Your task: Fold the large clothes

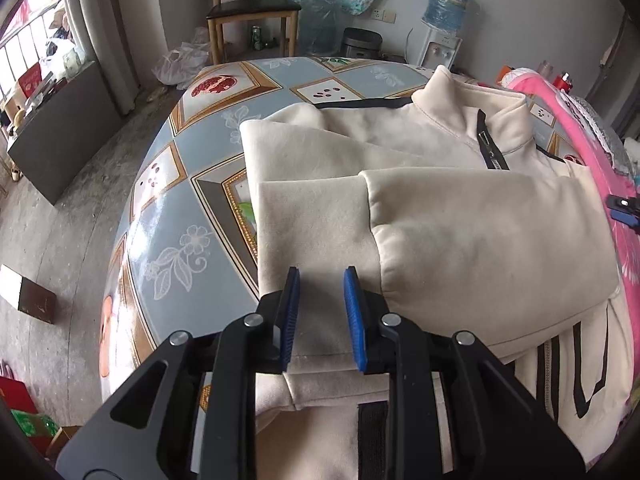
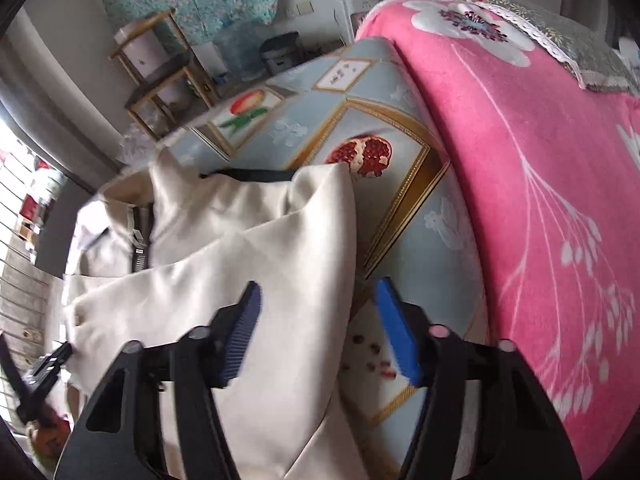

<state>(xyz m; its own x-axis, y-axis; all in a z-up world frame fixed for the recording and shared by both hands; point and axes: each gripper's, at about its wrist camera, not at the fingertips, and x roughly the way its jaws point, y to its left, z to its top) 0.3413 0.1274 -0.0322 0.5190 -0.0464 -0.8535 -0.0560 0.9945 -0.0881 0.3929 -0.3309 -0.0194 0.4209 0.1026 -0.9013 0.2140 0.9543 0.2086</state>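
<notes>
A cream zip-up jacket (image 1: 440, 208) with black trim lies on the table (image 1: 188, 208), collar toward the far side and both sleeves folded across its body. My left gripper (image 1: 322, 270) hovers open over the cuff end of a folded sleeve near the jacket's left edge; nothing is pinched between its blue pads. In the right wrist view the jacket (image 2: 248, 264) fills the lower left. My right gripper (image 2: 319, 282) is open, straddling the jacket's right edge with one finger over cloth and the other over the table (image 2: 404, 216). The right gripper's tip (image 1: 624, 208) shows at the left wrist view's far right edge.
A pink flowered blanket (image 2: 540, 168) runs along the table's right side. Beyond the far edge stand a wooden chair (image 1: 252, 12), a water dispenser (image 1: 440, 28) and a dark cooker (image 1: 362, 42). A box (image 1: 28, 294) lies on the concrete floor at left.
</notes>
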